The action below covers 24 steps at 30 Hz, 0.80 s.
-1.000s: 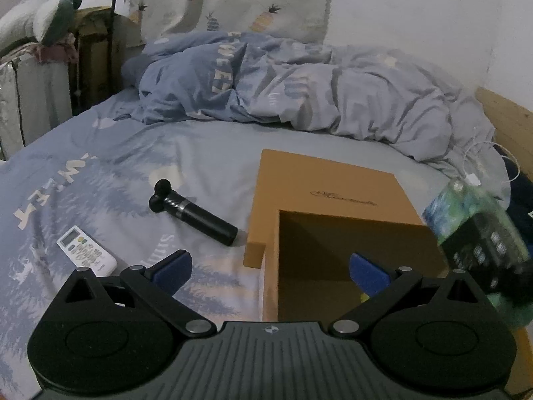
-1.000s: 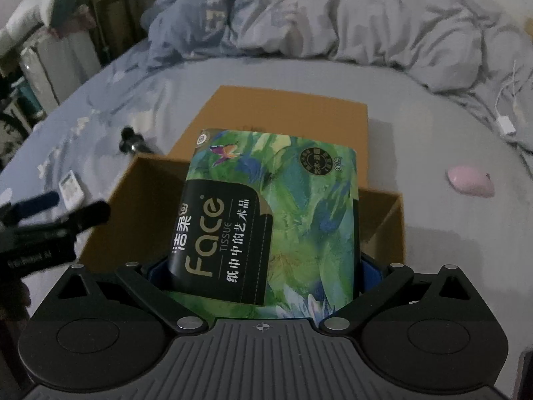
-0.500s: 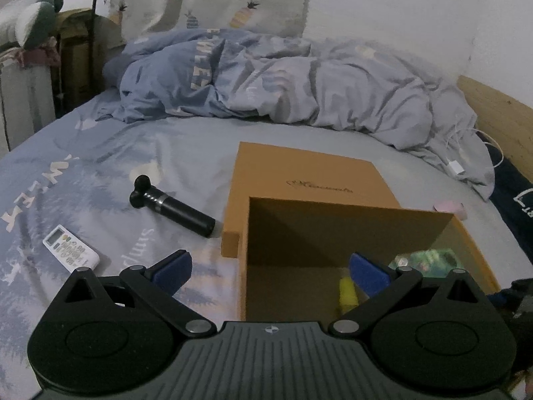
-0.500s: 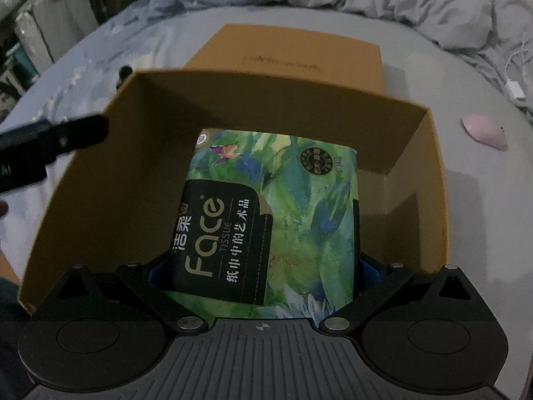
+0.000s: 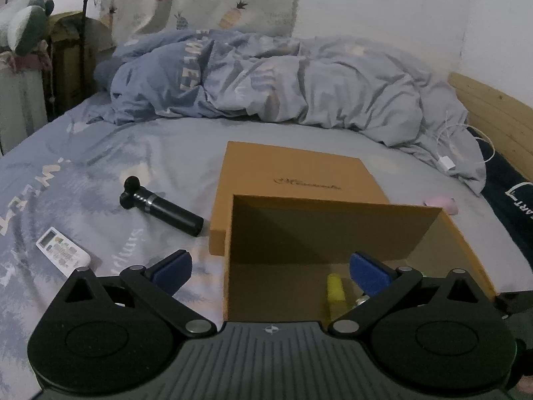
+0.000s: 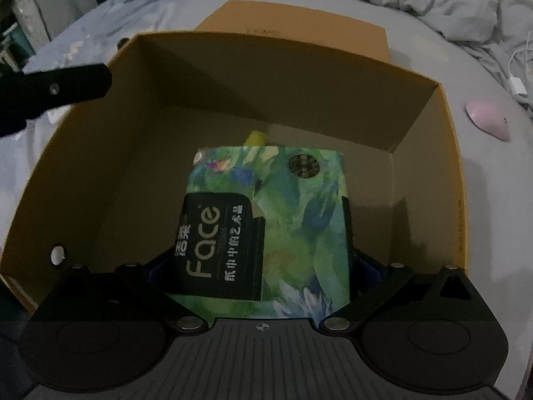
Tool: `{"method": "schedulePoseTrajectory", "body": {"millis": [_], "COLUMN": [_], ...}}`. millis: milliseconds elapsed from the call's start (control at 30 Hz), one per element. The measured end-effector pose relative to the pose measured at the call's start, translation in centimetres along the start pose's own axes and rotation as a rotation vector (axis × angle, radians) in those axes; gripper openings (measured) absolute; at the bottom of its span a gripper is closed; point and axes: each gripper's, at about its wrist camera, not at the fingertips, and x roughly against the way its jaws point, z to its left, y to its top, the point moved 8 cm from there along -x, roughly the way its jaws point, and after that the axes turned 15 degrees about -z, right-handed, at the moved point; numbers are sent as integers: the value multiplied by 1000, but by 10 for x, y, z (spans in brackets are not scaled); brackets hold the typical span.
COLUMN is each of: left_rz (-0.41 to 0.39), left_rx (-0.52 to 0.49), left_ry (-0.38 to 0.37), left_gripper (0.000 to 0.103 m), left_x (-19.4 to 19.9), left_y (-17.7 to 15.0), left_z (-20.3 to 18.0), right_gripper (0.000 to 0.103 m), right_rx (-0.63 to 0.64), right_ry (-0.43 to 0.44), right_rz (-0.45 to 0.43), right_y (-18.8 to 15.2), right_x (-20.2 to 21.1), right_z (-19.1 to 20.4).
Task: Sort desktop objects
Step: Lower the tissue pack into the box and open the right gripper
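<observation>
The green Face tissue pack (image 6: pixel 283 213) lies low inside the open cardboard box (image 6: pixel 233 100), its near end between the fingers of the right tongs (image 6: pixel 265 266), though whether they clamp it I cannot tell; a yellow tube (image 6: pixel 255 138) lies just beyond it. The left tongs (image 5: pixel 269 266) stand wide apart and empty at the box's near left corner. On the bed (image 5: pixel 133 153) the box lid (image 5: pixel 293 173) lies behind the box, a black massage gun (image 5: pixel 163 208) and white remote (image 5: pixel 61 250) to its left, a pink mouse (image 6: pixel 488 120) to its right.
</observation>
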Motion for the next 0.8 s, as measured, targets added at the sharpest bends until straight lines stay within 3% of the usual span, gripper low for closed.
{"method": "schedulePoseTrajectory", "body": {"millis": [433, 800], "left_rz": [-4, -14], "left_rx": [-9, -57], "left_ry": [-14, -29], "left_gripper": [103, 103], "left_x": [2, 6], "left_y": [0, 0], "left_z": [-7, -16], "right_gripper": [102, 102], "right_rx": [-4, -55], "right_ry": [18, 58], "right_rz": [-32, -127], "right_y": [10, 17], "right_x": [22, 50], "right_z": [-6, -19]}}
